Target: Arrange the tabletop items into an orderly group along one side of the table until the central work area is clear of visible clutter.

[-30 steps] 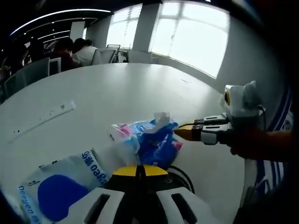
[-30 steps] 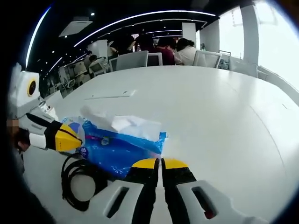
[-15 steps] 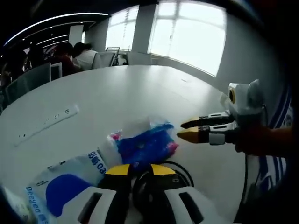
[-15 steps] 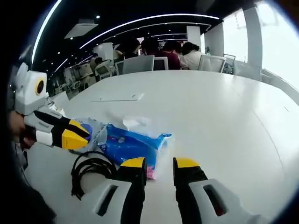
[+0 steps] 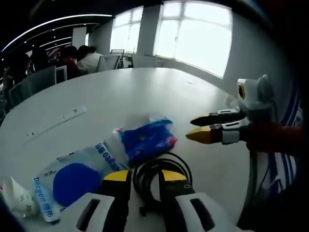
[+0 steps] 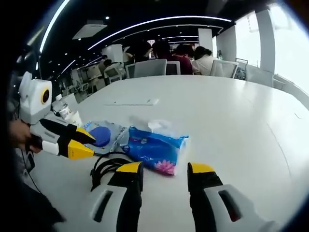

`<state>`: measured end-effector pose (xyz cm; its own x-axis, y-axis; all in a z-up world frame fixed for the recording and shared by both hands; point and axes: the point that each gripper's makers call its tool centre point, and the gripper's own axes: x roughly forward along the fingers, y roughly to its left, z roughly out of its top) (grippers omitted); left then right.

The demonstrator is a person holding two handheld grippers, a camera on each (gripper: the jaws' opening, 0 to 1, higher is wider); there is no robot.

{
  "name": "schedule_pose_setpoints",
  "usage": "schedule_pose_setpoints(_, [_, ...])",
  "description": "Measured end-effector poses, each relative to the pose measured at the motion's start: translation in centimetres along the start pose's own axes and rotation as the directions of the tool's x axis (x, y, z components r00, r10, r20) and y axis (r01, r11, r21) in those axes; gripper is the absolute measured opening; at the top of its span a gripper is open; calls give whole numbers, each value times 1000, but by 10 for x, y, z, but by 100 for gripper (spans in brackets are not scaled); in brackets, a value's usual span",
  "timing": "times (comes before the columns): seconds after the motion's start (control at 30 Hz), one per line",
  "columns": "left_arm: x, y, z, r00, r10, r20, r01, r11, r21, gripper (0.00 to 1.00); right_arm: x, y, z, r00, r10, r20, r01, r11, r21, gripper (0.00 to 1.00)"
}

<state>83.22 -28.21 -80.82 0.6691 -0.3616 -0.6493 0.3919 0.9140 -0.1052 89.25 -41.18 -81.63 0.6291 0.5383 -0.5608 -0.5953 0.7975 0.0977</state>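
Two grippers, left gripper point(image 5: 143, 175) and right gripper point(image 6: 165, 168), both parted, holding nothing. Nearest: black cable coil point(image 5: 159, 170), springy, likely best pinched across bundled loops. Next: blue tissue pack point(image 6: 157, 147), soft, light; grip mid-body. Beyond: white-and-blue pouch point(image 5: 72, 179), probably slippery film; take an edge. All on white table point(image 6: 231, 111).

left gripper view looks low across the white table point(image 5: 145, 92) toward the windows, close above the blue tissue pack point(image 5: 145, 140). right gripper view faces the seated people from the opposite side, sharing that pack point(image 6: 157, 147) and black cable point(image 6: 108, 164).
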Motion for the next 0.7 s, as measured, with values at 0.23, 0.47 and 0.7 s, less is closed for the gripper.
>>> schedule_pose_setpoints(0.23, [-7,-5,-27,999,6,-38,-8,999,-40,22,0,15,-21,998,37,-59,-36,999,27,34])
schedule_pose_setpoints(0.47, [-1,-3,-41,997,20,-71,-26,996,-84,22,7,36,-38,989,93,-119,-84,994,77,29])
schedule_pose_setpoints(0.7, [12,3,-43,996,31,-80,-42,991,-131,22,16,45,-42,986,85,-143,-76,995,67,24])
